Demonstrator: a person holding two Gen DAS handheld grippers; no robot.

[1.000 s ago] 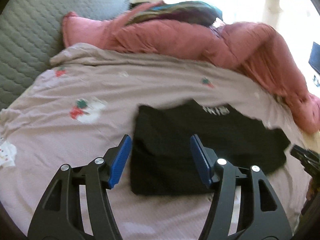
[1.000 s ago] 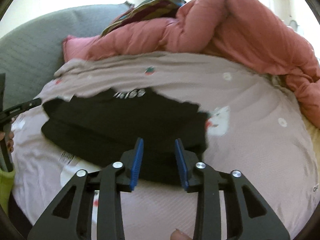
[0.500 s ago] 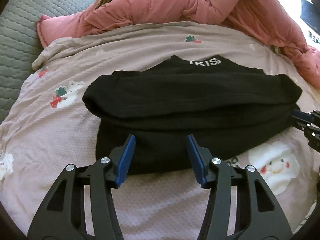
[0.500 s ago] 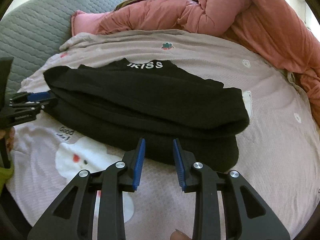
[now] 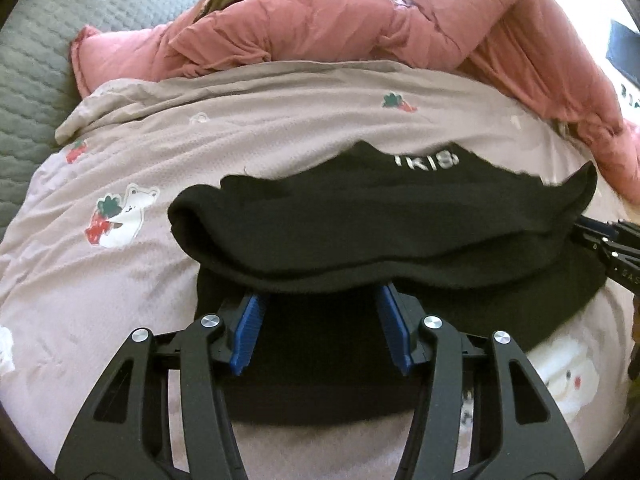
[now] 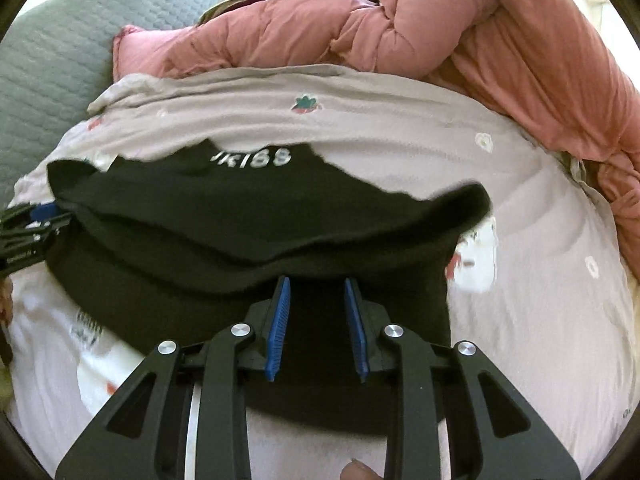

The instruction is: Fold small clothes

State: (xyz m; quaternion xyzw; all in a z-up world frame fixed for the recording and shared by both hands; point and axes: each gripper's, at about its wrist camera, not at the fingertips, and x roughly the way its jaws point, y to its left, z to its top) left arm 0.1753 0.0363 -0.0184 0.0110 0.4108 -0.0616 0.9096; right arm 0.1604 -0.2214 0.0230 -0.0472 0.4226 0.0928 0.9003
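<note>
In the left wrist view, the left gripper stands with jaws apart over the near edge of the black garment, fingertips hidden under its raised fold, likely to nip that fold. In the right wrist view, the right gripper also stands unclosed at the garment's near edge, nothing pinched, while the garment lies on the printed bedsheet.

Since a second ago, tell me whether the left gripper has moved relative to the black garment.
Yes. The left gripper has pushed forward toward the pink quilt, its fingertips now tucked under the raised fold of the black garment; its jaws have been closing but stand apart.
</note>
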